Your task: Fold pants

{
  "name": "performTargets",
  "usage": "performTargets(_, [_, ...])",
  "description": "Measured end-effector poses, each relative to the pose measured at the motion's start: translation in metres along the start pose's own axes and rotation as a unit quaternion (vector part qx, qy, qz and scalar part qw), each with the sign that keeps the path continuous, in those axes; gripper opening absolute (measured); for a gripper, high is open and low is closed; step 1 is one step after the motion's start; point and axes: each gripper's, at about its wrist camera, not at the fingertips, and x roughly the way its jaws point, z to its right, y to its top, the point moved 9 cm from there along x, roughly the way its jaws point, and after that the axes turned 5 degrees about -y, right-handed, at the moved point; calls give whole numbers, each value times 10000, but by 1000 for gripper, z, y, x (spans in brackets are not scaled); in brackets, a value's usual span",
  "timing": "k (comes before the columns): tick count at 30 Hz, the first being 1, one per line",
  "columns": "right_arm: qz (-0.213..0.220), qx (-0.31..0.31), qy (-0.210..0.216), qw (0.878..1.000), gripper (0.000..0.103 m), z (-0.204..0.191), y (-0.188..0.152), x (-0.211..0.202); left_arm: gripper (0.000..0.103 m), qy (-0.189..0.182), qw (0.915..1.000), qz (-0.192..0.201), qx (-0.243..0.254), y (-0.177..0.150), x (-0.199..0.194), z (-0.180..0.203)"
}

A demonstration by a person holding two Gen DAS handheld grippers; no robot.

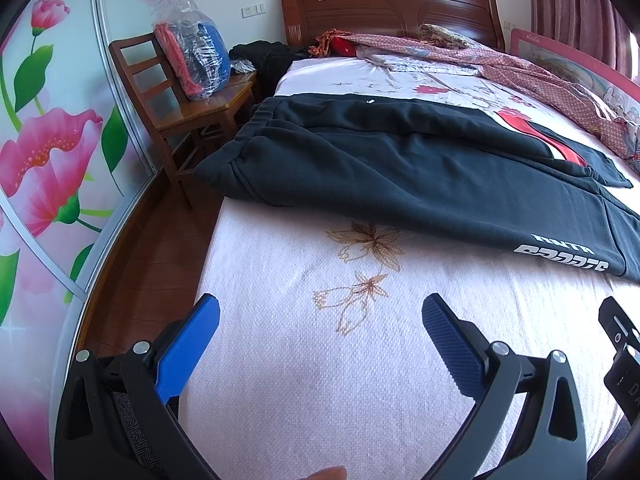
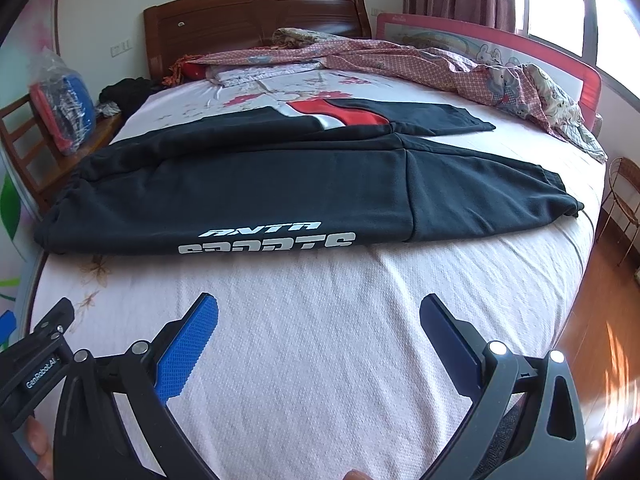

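At the far left, a flower-printed wardrobe door (image 1: 48,152) is seen, and beside it a wooden chair (image 1: 176,108) on which a plastic-wrapped bundle (image 1: 196,60) is propped. The left gripper (image 1: 320,312) is held above the pale mattress (image 1: 360,380) near its foot, its blue pads (image 1: 188,348) spread wide apart with nothing between them. The black pants (image 1: 400,168) are laid across the bed, well ahead of both grippers and touched by neither. The elastic waistband (image 1: 248,148) is placed at the left edge of the mattress, ahead of the left gripper, and white lettering (image 2: 268,242) is printed along the near edge of the fabric. The legs are stretched toward the right, one lying nearer and one farther, with a red and white stripe (image 2: 332,114) shown on the farther one. The cuffed ankle end (image 2: 560,200) is found ahead and to the right of the right gripper (image 2: 319,310), whose fingers are likewise held wide open over bare mattress. Behind the pants, a rumpled pink patterned quilt (image 2: 400,56) is heaped before the wooden headboard (image 2: 256,16), and a pink bed rail (image 2: 500,48) is set along the right side.
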Motion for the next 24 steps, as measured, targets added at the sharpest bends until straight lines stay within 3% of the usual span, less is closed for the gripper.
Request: performTargets(24, [-14, 5, -4, 10000, 100, 0, -1, 0, 101, -29, 10000, -8, 4, 0, -1, 2])
